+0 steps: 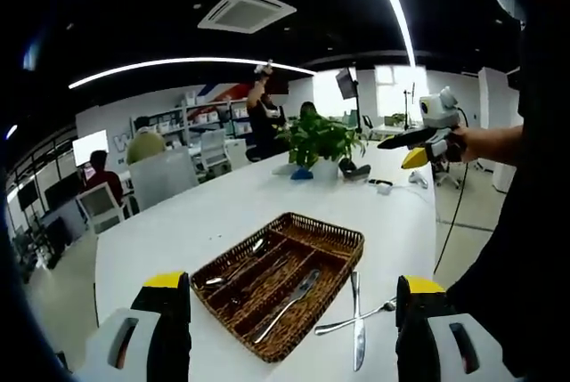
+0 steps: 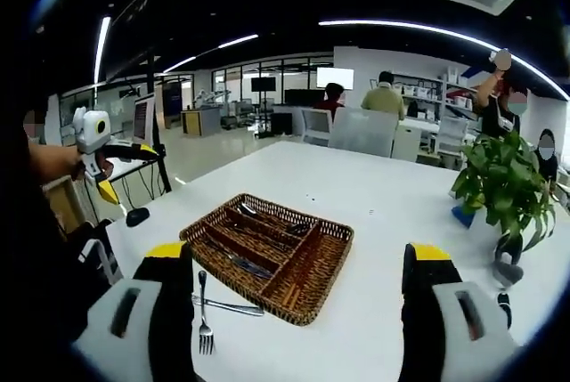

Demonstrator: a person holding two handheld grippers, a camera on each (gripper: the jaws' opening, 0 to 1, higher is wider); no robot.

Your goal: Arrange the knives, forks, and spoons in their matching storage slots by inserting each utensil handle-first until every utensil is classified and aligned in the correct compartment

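Observation:
A brown wicker cutlery tray (image 1: pixel 331 227) (image 2: pixel 294 214) with long slots sits on the white table (image 1: pixel 223 204). A fork (image 1: pixel 290 297) lies in one slot, a spoon (image 1: pixel 256 246) in another, and more utensils (image 2: pixel 236 263) show in the slots. Beside the tray, on the table, a knife (image 1: pixel 357 321) (image 2: pixel 233 307) crosses a fork (image 2: pixel 204 312). My left gripper (image 1: pixel 292 282) hangs open above the tray's near end, holding nothing. My right gripper (image 2: pixel 298 251) is open too, empty, over the tray from the opposite side. Each gripper appears in the other's view, held up in a hand (image 1: pixel 426 139) (image 2: pixel 105 156).
A potted green plant (image 1: pixel 317 140) (image 2: pixel 504 182) stands further along the table beside a blue object (image 1: pixel 302 173) and small black items (image 1: pixel 353 169). The table edge (image 1: pixel 419 248) runs close to the loose utensils. People, chairs and desks fill the office behind.

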